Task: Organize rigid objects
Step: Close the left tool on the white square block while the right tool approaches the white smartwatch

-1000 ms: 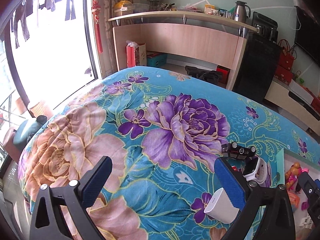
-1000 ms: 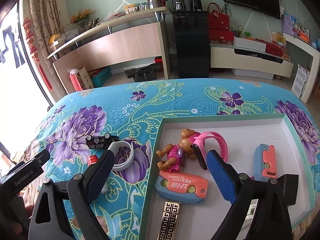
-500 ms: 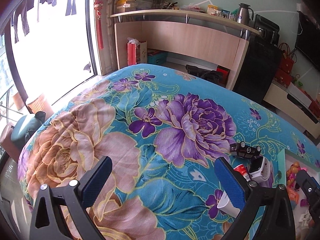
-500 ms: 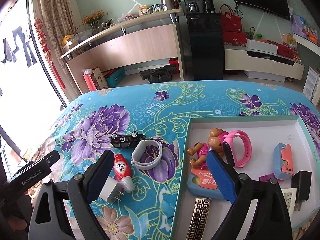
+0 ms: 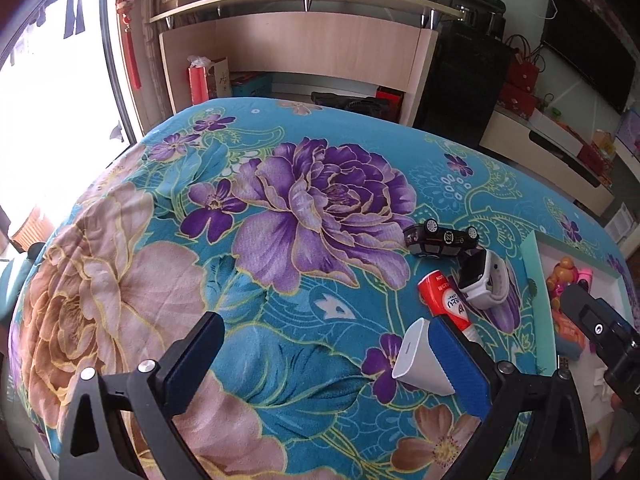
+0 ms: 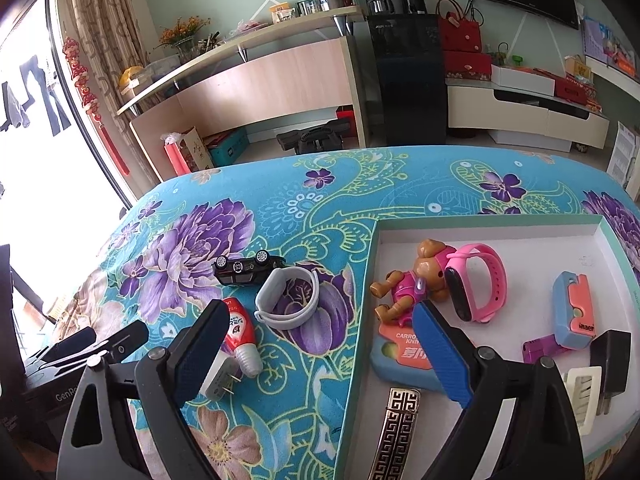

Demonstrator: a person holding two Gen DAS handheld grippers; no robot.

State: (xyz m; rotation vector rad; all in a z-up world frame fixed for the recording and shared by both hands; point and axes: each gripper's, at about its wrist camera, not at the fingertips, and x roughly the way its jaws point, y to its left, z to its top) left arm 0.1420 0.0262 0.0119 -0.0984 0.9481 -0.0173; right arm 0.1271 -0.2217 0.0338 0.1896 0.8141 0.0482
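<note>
On the floral cloth lie a black toy car (image 6: 246,270) on its side, a white watch (image 6: 288,298), a red glue tube (image 6: 240,336) and a white charger plug (image 6: 218,378). They also show in the left wrist view: car (image 5: 440,238), watch (image 5: 484,280), tube (image 5: 446,300), plug (image 5: 420,356). The white tray (image 6: 370,280) holds a toy dog (image 6: 416,280), a pink watch (image 6: 478,282) and several small items. My left gripper (image 5: 324,360) is open and empty, its right finger beside the plug. My right gripper (image 6: 320,352) is open and empty above the tray's left rim.
In the tray lie an orange-blue carrot knife (image 6: 404,354), a blue-orange cutter (image 6: 574,310), a gold patterned bar (image 6: 396,432) and a black plug (image 6: 608,364). The tray's rim shows in the left wrist view (image 5: 534,280). A wooden desk (image 6: 260,92) stands beyond the table.
Both grippers have drawn back and shifted left. The loose car, watch, tube and plug now sit more fully in both views. Nothing was taken hold of.
</note>
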